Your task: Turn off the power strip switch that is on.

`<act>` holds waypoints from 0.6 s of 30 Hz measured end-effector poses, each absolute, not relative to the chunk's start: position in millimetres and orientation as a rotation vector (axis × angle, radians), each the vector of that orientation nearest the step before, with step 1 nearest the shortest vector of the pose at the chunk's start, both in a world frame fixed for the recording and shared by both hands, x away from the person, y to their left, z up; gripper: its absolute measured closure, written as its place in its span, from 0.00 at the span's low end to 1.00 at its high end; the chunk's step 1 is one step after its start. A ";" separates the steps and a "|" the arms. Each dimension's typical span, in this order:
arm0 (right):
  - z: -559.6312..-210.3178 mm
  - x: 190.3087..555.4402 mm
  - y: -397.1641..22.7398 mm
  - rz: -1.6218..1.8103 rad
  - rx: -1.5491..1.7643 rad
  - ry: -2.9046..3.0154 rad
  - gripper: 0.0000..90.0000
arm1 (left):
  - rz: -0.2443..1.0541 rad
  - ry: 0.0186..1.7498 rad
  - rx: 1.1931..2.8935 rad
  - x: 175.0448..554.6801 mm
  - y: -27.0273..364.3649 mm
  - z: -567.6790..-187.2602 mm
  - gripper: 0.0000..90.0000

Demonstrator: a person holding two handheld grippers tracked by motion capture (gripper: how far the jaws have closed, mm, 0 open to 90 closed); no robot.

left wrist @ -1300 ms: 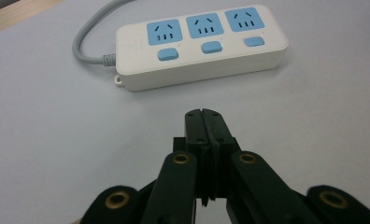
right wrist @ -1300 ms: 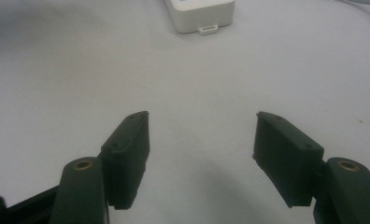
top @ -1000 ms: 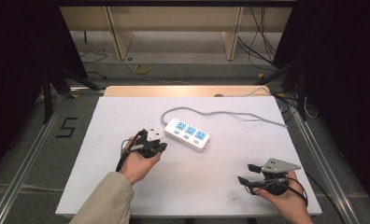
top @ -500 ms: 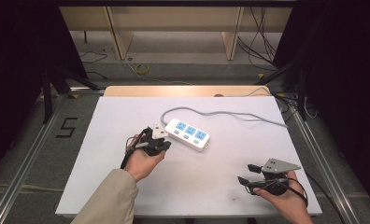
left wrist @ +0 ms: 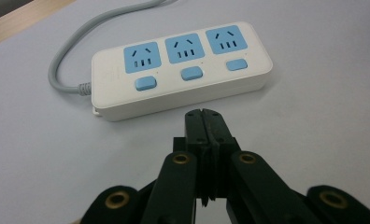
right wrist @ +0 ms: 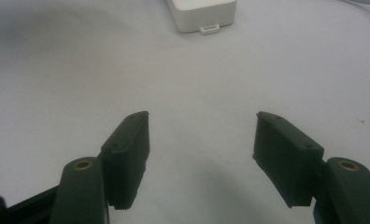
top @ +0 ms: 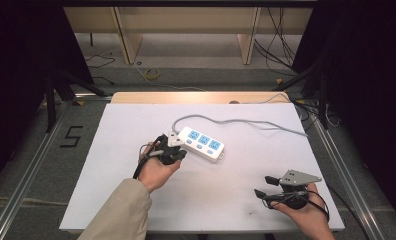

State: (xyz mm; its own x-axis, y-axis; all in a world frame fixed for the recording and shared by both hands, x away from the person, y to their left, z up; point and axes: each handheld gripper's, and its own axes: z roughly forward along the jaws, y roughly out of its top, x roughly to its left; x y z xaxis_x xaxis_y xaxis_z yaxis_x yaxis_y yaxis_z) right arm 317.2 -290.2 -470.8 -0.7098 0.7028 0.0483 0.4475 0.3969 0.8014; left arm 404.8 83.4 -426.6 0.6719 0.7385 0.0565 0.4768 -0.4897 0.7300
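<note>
A white power strip (top: 202,143) with three blue sockets and blue switches lies near the middle of the white table, its grey cable (top: 236,121) running off to the right. In the left gripper view the strip (left wrist: 181,67) fills the upper half. My left gripper (left wrist: 204,114) is shut with nothing between its jaws, its tips just short of the strip's near side. In the high view this gripper (top: 178,152) sits at the strip's left end. My right gripper (top: 266,186) rests open near the front right, apart from the strip. Its jaws (right wrist: 199,154) stand wide over bare table.
The white table top (top: 136,200) has a wooden strip along its far edge (top: 196,96). Metal rails run along both sides. Beyond the table are dark floor, cables and wooden furniture legs. The strip's end (right wrist: 202,14) shows at the top of the right gripper view.
My left gripper has crept a little to the right toward the power strip. The right gripper has stayed where it was.
</note>
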 end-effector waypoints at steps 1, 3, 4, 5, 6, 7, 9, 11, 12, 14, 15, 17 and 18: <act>-470.8 317.2 -290.2 1.215 1.004 2.360 0.41 | 0.477 0.930 2.182 405.0 82.7 -426.3 1.00; -470.7 317.2 -290.1 1.215 1.004 2.361 0.41 | 0.477 0.927 2.184 405.5 81.1 -426.1 1.00; -470.8 317.2 -290.0 1.215 1.003 2.361 0.41 | 0.476 0.926 2.187 405.7 80.6 -425.9 1.00; -470.7 317.2 -290.0 1.214 1.003 2.361 0.41 | 0.476 0.927 2.184 405.9 79.8 -425.8 1.00; -470.7 317.1 -289.9 1.213 1.003 2.361 0.41 | 0.476 0.926 2.181 406.3 79.1 -425.5 1.00; -470.6 317.0 -289.9 1.213 1.003 2.361 0.41 | 0.477 0.922 2.186 406.7 78.7 -424.9 1.00; -470.6 317.0 -289.8 1.213 1.002 2.362 0.41 | 0.477 0.921 2.187 407.2 77.6 -423.8 1.00; -470.5 317.0 -289.7 1.211 1.003 2.362 0.41 | 0.473 0.920 2.184 408.0 76.5 -422.8 1.00; -470.5 317.0 -289.6 1.213 1.002 2.361 0.41 | 0.474 0.919 2.188 408.4 76.2 -422.3 1.00; -470.5 317.0 -289.5 1.215 1.001 2.360 0.41 | 0.473 0.916 2.186 409.6 75.4 -421.9 1.00; -470.6 316.9 -289.4 1.213 1.002 2.360 0.41 | 0.474 0.916 2.187 410.1 75.1 -421.7 1.00; -470.6 316.9 -289.4 1.214 1.003 2.359 0.41 | 0.472 0.918 2.188 410.6 74.3 -421.2 1.00; -470.6 316.9 -289.4 1.215 1.002 2.358 0.41 | 0.471 0.919 2.185 410.8 73.7 -421.2 1.00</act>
State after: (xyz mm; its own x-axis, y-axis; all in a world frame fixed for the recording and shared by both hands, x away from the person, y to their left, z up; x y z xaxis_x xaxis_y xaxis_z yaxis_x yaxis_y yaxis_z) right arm 316.9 -289.4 -470.6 -0.7095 0.7032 0.0448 0.4447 0.3975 0.8026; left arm 410.8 73.7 -421.2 0.6807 0.7305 0.0559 0.4719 -0.4956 0.7292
